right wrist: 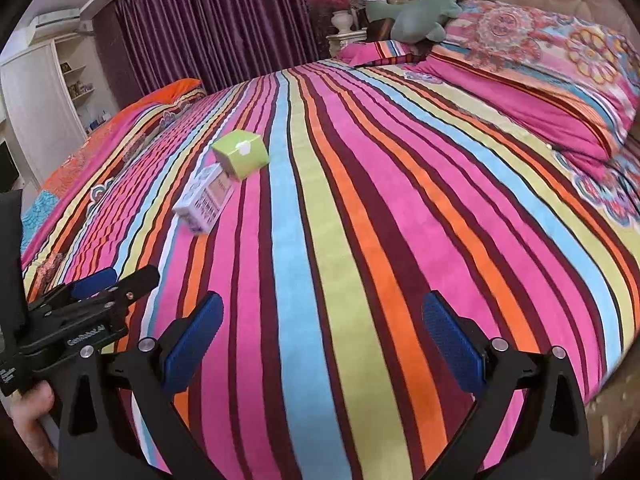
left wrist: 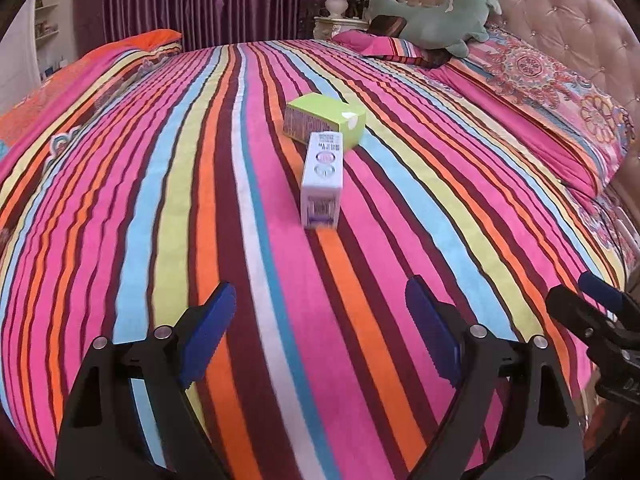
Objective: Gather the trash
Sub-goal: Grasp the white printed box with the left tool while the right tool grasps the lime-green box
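Observation:
A white and lilac carton (left wrist: 322, 179) lies on the striped bedspread, its far end touching a green box (left wrist: 325, 121). Both also show in the right wrist view, the carton (right wrist: 205, 199) and the green box (right wrist: 240, 153) at mid left. My left gripper (left wrist: 320, 316) is open and empty, above the bed's near part, short of the carton. My right gripper (right wrist: 322, 328) is open and empty, to the right of both boxes. The right gripper shows at the left view's right edge (left wrist: 592, 304); the left gripper shows at the right view's left edge (right wrist: 108, 284).
The striped bedspread (left wrist: 160, 200) covers a wide bed. Patterned pillows (left wrist: 560, 92) and a green plush toy (left wrist: 440, 20) lie by the tufted headboard (left wrist: 560, 8) at right. Purple curtains (left wrist: 200, 0), a nightstand with a vase (left wrist: 338, 6) and white shelves (right wrist: 40, 92) stand behind.

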Tool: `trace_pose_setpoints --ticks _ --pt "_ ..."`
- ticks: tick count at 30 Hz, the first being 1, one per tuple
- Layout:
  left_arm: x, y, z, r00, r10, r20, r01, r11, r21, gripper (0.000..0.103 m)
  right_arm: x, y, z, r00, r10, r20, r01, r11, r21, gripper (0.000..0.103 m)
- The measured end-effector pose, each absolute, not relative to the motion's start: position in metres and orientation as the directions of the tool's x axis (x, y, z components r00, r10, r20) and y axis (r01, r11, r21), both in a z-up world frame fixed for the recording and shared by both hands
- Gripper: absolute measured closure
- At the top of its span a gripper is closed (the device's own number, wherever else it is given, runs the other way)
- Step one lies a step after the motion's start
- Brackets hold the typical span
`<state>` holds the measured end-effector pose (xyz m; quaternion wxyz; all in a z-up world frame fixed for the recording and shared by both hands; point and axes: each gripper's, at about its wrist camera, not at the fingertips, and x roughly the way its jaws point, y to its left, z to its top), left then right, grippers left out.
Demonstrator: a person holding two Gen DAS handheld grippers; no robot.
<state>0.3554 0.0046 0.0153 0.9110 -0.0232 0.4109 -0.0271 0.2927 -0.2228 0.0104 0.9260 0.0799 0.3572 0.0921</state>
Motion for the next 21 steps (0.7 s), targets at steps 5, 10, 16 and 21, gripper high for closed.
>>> trace_pose_setpoints --ticks 5,10,16,21 --pt "0.394 0.004 0.01 0.659 -0.084 -0.747 0.033 0.996 -0.083 0.019 0.323 -0.216 0.013 0.727 0.231 -0.647 -0.123 0.97 0.208 0.008" --pt "0.424 0.008 0.001 0.647 -0.094 -0.756 0.007 0.993 -0.118 0.019 0.357 -0.208 0.014 0.719 0.24 -0.652 -0.14 0.969 0.202 0.008" --pt "0.456 0.006 -0.005 0.635 -0.068 -0.77 0.001 0.996 -0.087 0.019 0.404 -0.196 0.018 0.714 0.257 -0.652 -0.178 0.966 0.187 0.008" --pt "0.47 0.006 -0.011 0.632 -0.076 -0.771 0.001 0.995 -0.098 0.019 0.45 -0.175 0.025 0.695 0.297 -0.655 -0.254 0.953 0.163 0.008"
